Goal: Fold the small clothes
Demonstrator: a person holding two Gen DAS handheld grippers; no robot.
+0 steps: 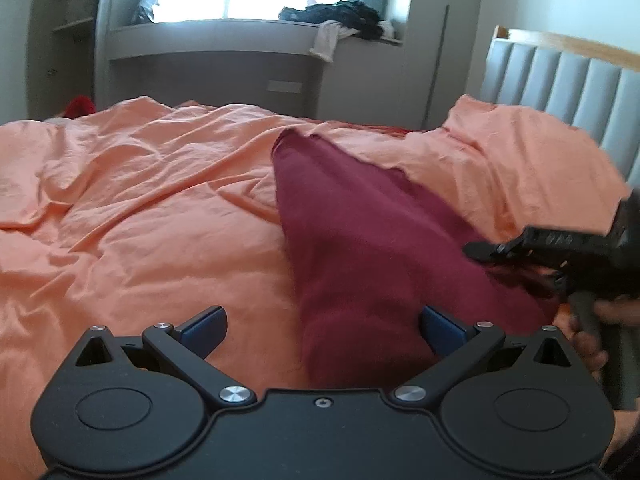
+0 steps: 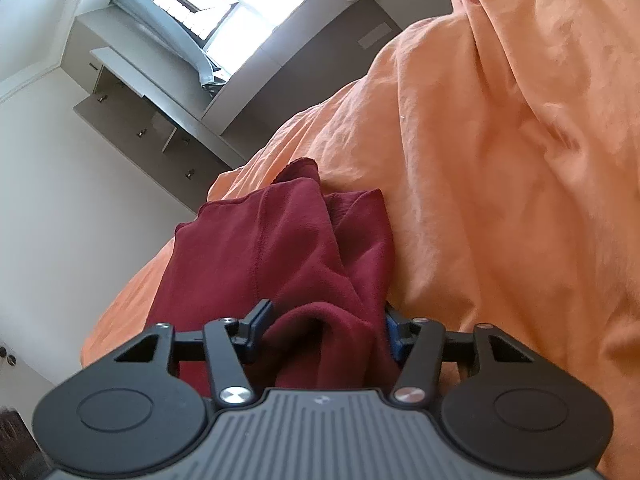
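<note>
A maroon garment (image 1: 360, 232) lies lengthwise on the orange bedsheet (image 1: 140, 200), bunched and partly doubled over. My left gripper (image 1: 322, 326) stands wide open just above its near end, one blue pad on either side and neither touching it. In the right wrist view my right gripper (image 2: 328, 324) is half open around a loose, hollow fold at the near edge of the garment (image 2: 280, 248). The cloth fills the gap between the pads but is not squeezed flat. The left wrist view shows the right gripper (image 1: 476, 249) at the garment's right edge, held by a hand (image 1: 588, 340).
The rumpled orange sheet (image 2: 500, 200) rises in a thick mound to the right of the garment. A grey padded headboard (image 1: 560, 80) stands at the far right. Dark clothes (image 1: 340, 16) are piled on the window ledge behind the bed. Grey cabinets (image 2: 132, 120) line the wall.
</note>
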